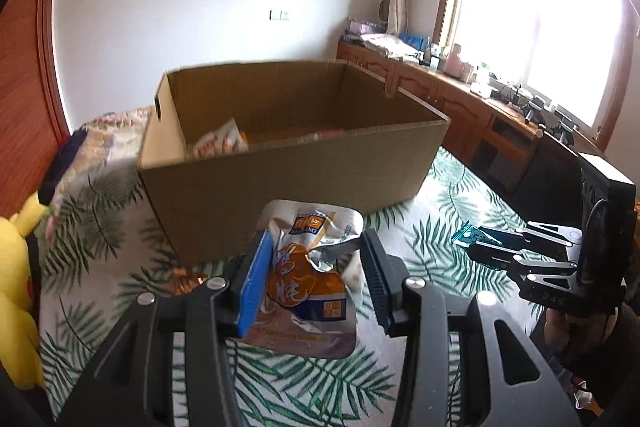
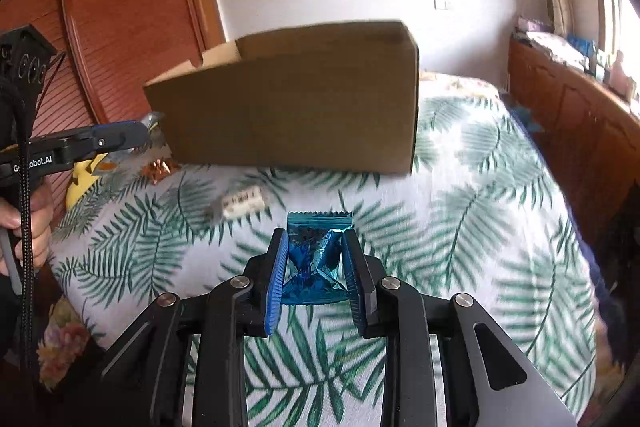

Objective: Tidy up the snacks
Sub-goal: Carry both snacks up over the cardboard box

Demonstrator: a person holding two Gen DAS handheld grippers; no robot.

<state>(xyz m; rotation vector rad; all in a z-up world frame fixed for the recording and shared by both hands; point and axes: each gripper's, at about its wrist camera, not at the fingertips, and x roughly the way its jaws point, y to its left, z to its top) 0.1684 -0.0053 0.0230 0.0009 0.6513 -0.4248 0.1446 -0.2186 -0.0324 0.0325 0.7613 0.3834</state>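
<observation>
Two snacks are being carried: the left gripper (image 1: pixel 316 267) jaws are clamping a silver pouch (image 1: pixel 308 279), the right gripper (image 2: pixel 314 267) jaws a blue packet (image 2: pixel 316 259); next, the cardboard box (image 1: pixel 280 163) on the bed (image 2: pixel 460 207) is probably being targeted.

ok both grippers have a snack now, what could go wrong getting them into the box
The left gripper pinches the silver and orange pouch only along its crumpled middle, so it could slip or swing loose. The cardboard box has tall walls, so a low carry might snag the near rim. The right gripper, shut on the blue packet, sits close beside the left; both heading for the box at once could collide.
</observation>
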